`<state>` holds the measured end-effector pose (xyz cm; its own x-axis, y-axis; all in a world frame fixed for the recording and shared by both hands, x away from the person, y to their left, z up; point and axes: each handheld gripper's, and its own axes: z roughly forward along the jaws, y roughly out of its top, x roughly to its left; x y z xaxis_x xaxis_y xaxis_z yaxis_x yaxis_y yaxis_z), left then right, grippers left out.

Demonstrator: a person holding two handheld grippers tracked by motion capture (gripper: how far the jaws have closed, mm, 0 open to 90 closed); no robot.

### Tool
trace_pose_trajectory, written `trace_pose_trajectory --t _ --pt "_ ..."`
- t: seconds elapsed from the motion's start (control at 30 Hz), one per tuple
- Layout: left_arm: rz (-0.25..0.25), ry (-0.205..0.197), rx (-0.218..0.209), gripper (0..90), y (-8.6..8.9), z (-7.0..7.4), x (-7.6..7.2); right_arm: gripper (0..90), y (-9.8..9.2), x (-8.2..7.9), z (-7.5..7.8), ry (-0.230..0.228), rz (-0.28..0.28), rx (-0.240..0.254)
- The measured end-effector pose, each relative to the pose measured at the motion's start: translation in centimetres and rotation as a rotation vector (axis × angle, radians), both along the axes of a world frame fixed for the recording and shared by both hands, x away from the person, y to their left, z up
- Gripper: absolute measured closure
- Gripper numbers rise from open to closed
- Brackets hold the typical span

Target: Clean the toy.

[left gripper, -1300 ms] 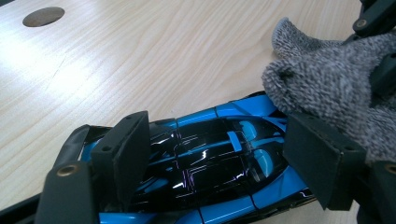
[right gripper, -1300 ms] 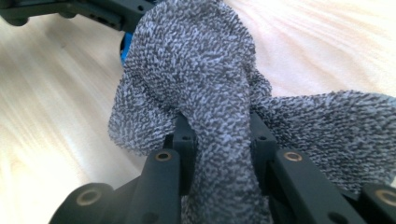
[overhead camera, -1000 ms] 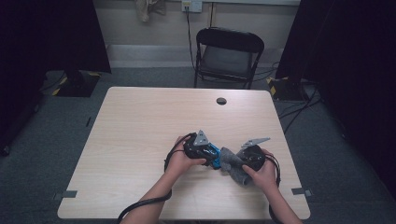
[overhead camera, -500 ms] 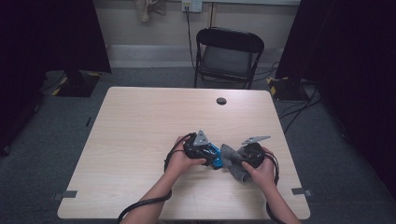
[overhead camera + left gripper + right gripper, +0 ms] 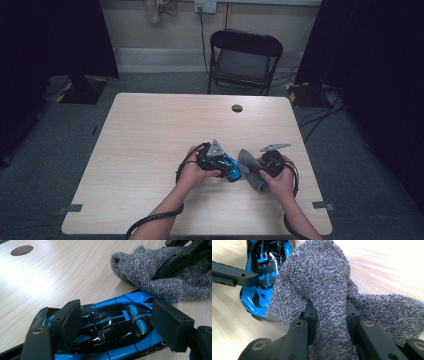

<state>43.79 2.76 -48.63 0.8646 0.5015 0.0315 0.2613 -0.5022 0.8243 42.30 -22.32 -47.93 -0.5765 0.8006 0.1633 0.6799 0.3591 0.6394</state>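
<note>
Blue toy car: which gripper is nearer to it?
Left. The left gripper straddles the blue toy car, one jaw on each side. The right gripper sits beside the car, shut on the grey cloth.

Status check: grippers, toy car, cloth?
Left gripper jaws astride the blue toy car; contact unclear. Right gripper shut on the grey cloth, cloth against the car. Nothing in the way.

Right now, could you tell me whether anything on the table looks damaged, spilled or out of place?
Nothing stands out. The blue toy car sits upright between the left gripper pads, and the grey cloth is bunched in the right gripper, its edge draped over the car. The table shows no spill.
</note>
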Motion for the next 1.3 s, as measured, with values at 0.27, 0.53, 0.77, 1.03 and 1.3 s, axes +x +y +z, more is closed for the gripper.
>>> trace_pose_trajectory --t 0.27,0.53,0.77,1.03,1.3 --pt "-0.002 -0.002 -0.004 25.1 0.1 0.0 0.0 71.4 -0.7 -1.3 1.0 -0.016 0.045 0.026" --pt "0.003 0.001 0.000 25.0 0.0 0.0 0.0 71.3 -0.7 -3.4 1.4 -0.014 0.101 0.053" --pt "0.003 0.007 0.007 25.1 -0.2 0.1 0.0 71.3 0.8 -5.1 1.0 -0.003 0.194 0.052" --pt "0.000 0.005 0.005 25.1 -0.2 0.1 -0.1 71.3 3.4 -5.7 0.1 0.021 0.309 0.045" --pt "0.004 0.001 -0.002 25.1 -0.2 0.0 -0.1 71.4 4.0 -5.2 -0.3 0.040 0.299 0.052"
